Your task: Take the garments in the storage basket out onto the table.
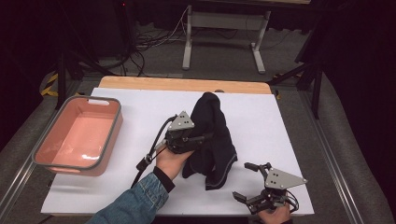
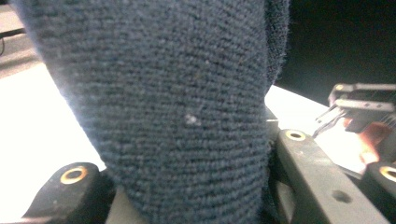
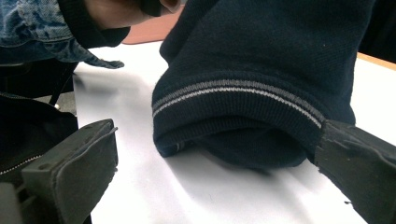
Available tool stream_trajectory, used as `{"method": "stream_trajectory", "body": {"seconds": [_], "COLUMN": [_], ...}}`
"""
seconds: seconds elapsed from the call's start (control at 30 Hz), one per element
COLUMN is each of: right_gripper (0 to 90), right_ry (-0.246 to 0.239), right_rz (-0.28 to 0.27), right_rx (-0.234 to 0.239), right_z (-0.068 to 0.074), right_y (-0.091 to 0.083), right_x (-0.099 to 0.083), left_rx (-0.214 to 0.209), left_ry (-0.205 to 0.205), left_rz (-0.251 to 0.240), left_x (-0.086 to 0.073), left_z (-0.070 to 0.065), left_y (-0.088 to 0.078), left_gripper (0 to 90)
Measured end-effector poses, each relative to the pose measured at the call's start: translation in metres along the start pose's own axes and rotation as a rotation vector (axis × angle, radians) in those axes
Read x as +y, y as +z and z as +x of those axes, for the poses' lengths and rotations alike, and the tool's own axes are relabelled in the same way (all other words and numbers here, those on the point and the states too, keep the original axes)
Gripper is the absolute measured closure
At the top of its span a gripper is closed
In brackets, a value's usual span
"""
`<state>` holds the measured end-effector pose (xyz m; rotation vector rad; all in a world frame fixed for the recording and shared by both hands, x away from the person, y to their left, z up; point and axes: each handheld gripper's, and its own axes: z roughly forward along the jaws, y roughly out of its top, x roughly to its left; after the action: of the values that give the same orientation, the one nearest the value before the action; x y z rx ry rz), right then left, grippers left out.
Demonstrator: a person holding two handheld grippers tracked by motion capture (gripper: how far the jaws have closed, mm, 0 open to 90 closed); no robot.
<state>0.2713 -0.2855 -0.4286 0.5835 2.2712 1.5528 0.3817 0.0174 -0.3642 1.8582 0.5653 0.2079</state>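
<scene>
- Right gripper (image 1: 246, 182), nearest the high camera at the table's near edge, rests low with its jaws spread wide and nothing between them. In the right gripper view, the two black pads stand well apart on either side of the garment's cuff, and neither is touching it.
- White sheet (image 1: 280, 121) covers most of the table, and a strip of the wooden tabletop (image 1: 187, 85) shows along its far edge.
- Dark knit garment (image 1: 211, 135) is bunched up near the middle of the sheet. Its upper part rises into a peak, and its lower part trails down onto the sheet toward the right gripper.
- Pink tub (image 1: 79, 135) with a grey rim sits at the left edge of the sheet, well apart from the garment.
- Left gripper (image 1: 198, 138) is clenched on the garment's left side partway up. In the left gripper view, dark blue ribbed cloth (image 2: 177, 116) is packed between the black jaws.
- Denim sleeve (image 1: 135, 200) comes in from the bottom of the high view. The left hand (image 1: 172, 161) grips the gripper's body from below.
- Ribbed cuff (image 3: 243, 112), with two thin pale stripes, lies on the sheet and faces the right gripper, its opening toward the camera.
</scene>
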Motion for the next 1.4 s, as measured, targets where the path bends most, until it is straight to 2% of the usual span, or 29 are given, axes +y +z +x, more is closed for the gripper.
{"method": "stream_trajectory", "body": {"seconds": [0.07,0.3,0.47,0.73,0.8,0.97,1.17,1.33,1.4], "right_gripper": [0.2,0.2,0.1,0.2,0.2,0.2,0.2,0.2,0.2], "right_ry": [0.001,0.004,0.004,0.006,0.006,0.005,0.001,0.002,0.002], "right_rz": [0.000,0.001,0.003,0.005,0.004,0.005,0.006,0.006,0.007], "right_rx": [0.000,0.003,0.004,0.007,0.006,0.007,0.006,0.006,0.007], "right_z": [0.000,0.000,0.000,0.000,0.000,0.000,0.000,0.000,0.000], "right_y": [0.000,0.000,0.001,0.001,0.001,0.001,0.001,0.001,0.002], "right_x": [0.000,0.000,0.000,-0.001,0.000,0.000,0.000,0.000,0.000], "left_rx": [0.007,0.034,0.037,0.049,0.054,0.061,0.065,0.073,0.076], "left_ry": [0.009,-0.008,-0.025,-0.025,-0.039,-0.037,-0.049,-0.049,-0.047], "left_rz": [0.019,0.050,0.056,0.068,0.072,0.085,0.101,0.125,0.137], "left_x": [-0.002,-0.013,-0.018,-0.024,-0.027,-0.030,-0.039,-0.043,-0.044], "left_z": [0.002,0.012,0.017,0.022,0.025,0.029,0.036,0.040,0.043], "left_y": [0.002,0.005,0.005,0.004,0.002,-0.003,-0.009,-0.012,-0.015], "left_gripper": [68.3,66.5,65.8,62.7,61.9,59.8,52.3,38.4,36.1]}}
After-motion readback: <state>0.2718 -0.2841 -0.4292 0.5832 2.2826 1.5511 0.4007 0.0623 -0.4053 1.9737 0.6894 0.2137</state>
